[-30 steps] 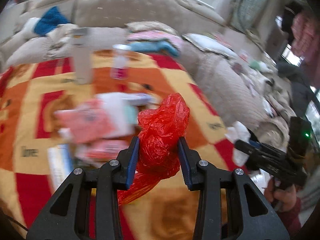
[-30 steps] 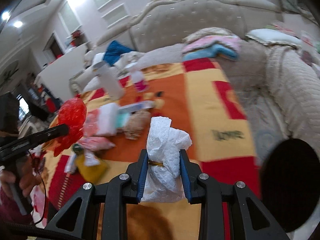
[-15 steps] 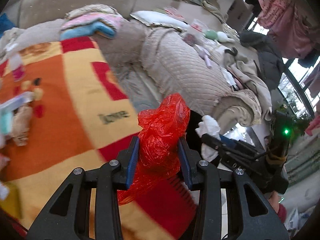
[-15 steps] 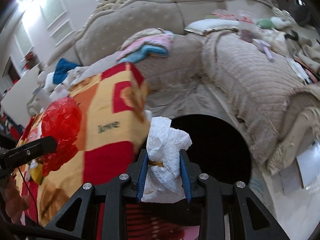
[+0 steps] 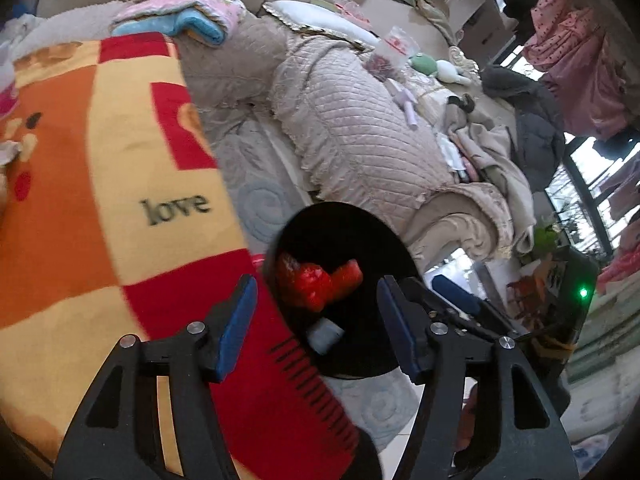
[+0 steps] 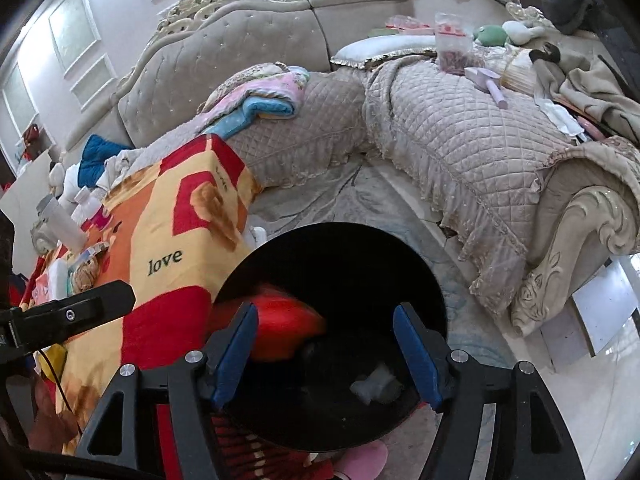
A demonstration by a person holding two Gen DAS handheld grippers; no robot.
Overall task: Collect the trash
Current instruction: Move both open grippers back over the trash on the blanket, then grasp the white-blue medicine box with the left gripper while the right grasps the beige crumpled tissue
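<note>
A round black bin [image 5: 384, 236] [image 6: 360, 276] stands on the floor beside the blanket-covered table. In it lie a crumpled red plastic bag [image 5: 316, 284] [image 6: 284, 332], blurred in the right wrist view, and a white paper wad [image 5: 326, 334] [image 6: 376, 386]. My left gripper [image 5: 316, 324] hangs over the bin with its jaws opening, and nothing sits between the blue pads. My right gripper [image 6: 326, 356] is also over the bin, jaws opening and empty. Each gripper shows in the other's view: the right gripper's finger [image 5: 456, 304] and the left gripper's finger [image 6: 80, 312].
An orange, yellow and red "love" blanket [image 5: 120, 200] [image 6: 168, 240] covers the table, with bottles and packets [image 6: 64, 236] at its far end. A quilted beige sofa [image 6: 460, 140] wraps around behind. A pale rug [image 5: 256, 204] and a pink slipper [image 6: 360, 464] lie by the bin.
Both grippers swung from over the table to above the black bin. Both then opened; the red bag and the white paper wad left the pads and dropped into the bin.
</note>
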